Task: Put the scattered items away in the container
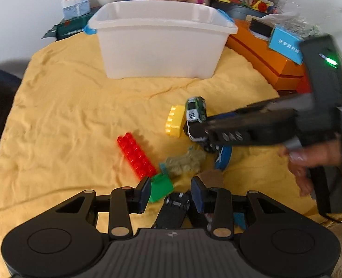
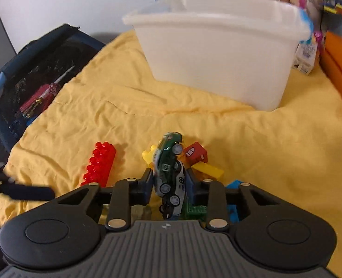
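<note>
A white plastic bin (image 1: 161,44) stands at the far side of the yellow blanket (image 1: 66,120); it also shows in the right wrist view (image 2: 219,51). My right gripper (image 2: 169,181) is shut on a green and white toy car (image 2: 169,162), also seen from the left wrist view (image 1: 195,115), lifted above the pile. My left gripper (image 1: 171,192) is open low over a black toy car (image 1: 174,208), with a green block (image 1: 160,186) by its left finger. A red brick (image 1: 136,157), a yellow brick (image 1: 175,120) and a blue piece (image 1: 224,157) lie nearby.
Orange boxes (image 1: 268,58) and toy clutter stand to the right and behind the bin. A dark mesh bag (image 2: 27,88) lies to the left of the blanket. A red cube (image 2: 196,153) and another yellow brick (image 2: 209,170) lie beyond my right gripper.
</note>
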A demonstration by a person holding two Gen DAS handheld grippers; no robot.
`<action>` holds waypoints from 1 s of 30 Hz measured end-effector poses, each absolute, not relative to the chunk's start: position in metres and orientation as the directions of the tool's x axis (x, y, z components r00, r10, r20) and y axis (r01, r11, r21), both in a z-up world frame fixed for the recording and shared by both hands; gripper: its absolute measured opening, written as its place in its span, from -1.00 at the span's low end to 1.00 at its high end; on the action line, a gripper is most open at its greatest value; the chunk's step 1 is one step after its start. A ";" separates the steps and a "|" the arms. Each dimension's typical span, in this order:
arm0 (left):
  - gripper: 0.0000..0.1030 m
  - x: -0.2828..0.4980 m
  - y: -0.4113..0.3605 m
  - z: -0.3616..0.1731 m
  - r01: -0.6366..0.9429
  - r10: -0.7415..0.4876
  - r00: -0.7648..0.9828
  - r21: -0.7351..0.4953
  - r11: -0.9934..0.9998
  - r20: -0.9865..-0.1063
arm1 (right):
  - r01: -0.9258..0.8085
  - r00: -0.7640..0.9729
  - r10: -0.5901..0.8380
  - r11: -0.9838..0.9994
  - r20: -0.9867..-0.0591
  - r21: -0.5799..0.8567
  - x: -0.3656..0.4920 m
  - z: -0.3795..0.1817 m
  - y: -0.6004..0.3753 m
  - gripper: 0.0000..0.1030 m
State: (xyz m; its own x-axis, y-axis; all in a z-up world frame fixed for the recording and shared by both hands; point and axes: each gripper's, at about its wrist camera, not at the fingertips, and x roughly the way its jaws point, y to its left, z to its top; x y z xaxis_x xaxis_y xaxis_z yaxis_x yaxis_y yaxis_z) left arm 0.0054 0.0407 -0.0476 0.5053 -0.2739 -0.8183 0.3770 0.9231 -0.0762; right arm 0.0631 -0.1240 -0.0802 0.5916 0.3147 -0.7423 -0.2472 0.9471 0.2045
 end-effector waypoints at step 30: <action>-0.68 0.050 -0.019 -0.056 0.509 -0.455 0.326 -0.252 0.823 -0.829 | 0.075 0.582 0.187 0.957 -0.792 0.281 -0.039 -0.085 -0.250 -0.40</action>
State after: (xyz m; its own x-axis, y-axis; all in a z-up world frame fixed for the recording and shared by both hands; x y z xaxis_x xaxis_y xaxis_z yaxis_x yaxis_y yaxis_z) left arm 0.0501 -0.0191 -0.0561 0.3262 -0.4552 -0.8285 0.5088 0.8232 -0.2519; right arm -0.0394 -0.2501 -0.0851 0.5816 0.1867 -0.7918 0.0748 0.9569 0.2806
